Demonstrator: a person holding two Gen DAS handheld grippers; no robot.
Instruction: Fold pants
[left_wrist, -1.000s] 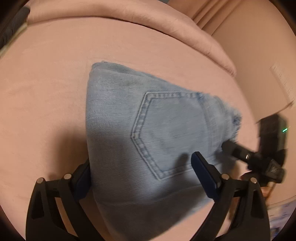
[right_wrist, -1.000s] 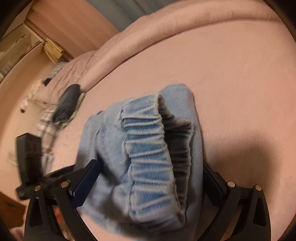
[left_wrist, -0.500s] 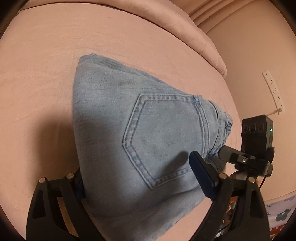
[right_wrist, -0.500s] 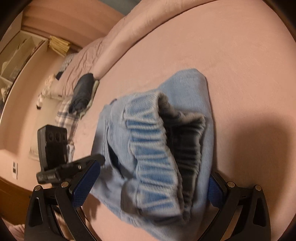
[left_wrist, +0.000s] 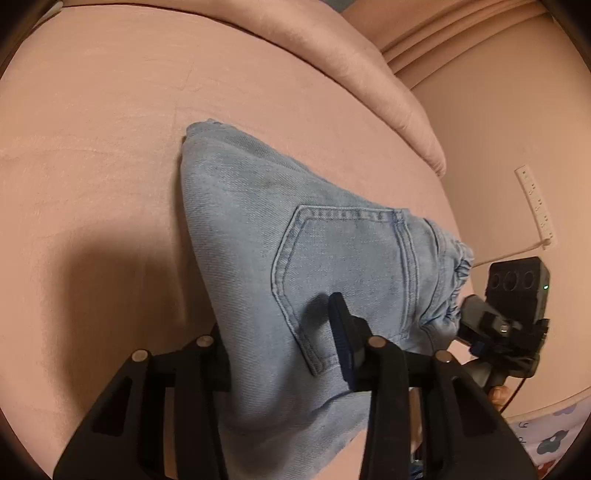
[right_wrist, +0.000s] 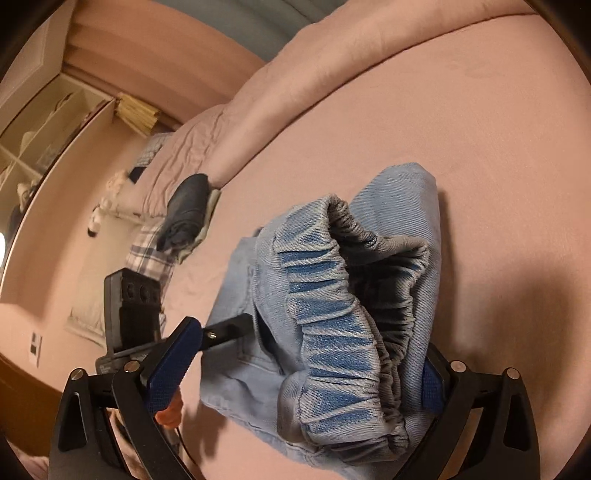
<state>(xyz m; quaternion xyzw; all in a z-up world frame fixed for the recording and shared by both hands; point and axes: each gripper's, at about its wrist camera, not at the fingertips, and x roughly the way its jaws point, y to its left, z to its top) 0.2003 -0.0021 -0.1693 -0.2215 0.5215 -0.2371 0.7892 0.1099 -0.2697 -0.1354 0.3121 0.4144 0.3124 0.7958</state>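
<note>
Your left gripper (left_wrist: 284, 343) pinches the folded jeans (left_wrist: 314, 258) by one edge, your right gripper's (right_wrist: 306, 362) jaws gape around the waistband (right_wrist: 332, 317) (ungripped), steadying them on the bed (right_wrist: 443, 110).

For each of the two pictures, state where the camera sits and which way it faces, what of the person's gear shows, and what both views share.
Left wrist: sits on the left gripper, facing along its fingers at the back pocket of the jeans; the right gripper shows at right.
Right wrist: sits on the right gripper, facing the elastic waistband; the left gripper shows at left.
Shared: the jeans on the pink bed, and each other's gripper.
</note>
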